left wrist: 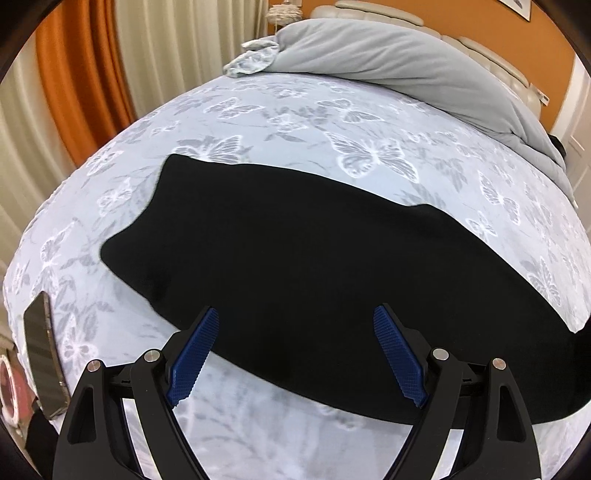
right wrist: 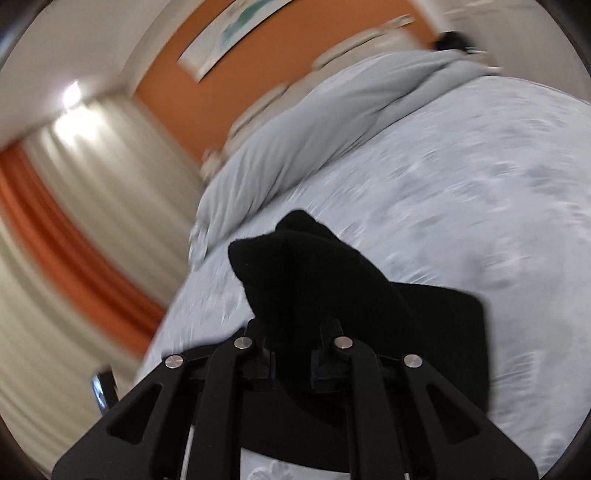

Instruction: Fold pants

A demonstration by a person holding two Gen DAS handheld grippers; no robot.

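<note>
Plainly, we saw the left gripper (left wrist: 295,354) spread wide, its two blue pads (left wrist: 194,356) well apart and nothing caught between them. It hung tilted down over the near edge of the pants (left wrist: 295,266), and we could not tell whether the pads touched the cloth.

The right gripper (right wrist: 293,363) was clenched on a bunch of the pants (right wrist: 314,277). Its jaws stood nearly together, and the black cloth rose out of them in a rounded hump that hid the pads. Past the hump, more of the cloth lay flat on the bed to the right.

In the left wrist view we found the pants spread out as one long black shape across the bed (left wrist: 332,122), running from upper left to lower right, with a stepped outline at the left end. The bed wore a pale blue sheet printed with white butterflies.

Beyond the pants a grey duvet (left wrist: 406,62) was heaped along the far side of the bed, with a pale padded headboard (left wrist: 491,55) behind it. A dark, flat phone (left wrist: 40,350) lay at the left edge of the bed.

To the left hung curtains (left wrist: 81,74) in orange and cream. The right wrist view was blurred; in it we made out the orange wall and a framed picture (right wrist: 236,33) above the bed.
</note>
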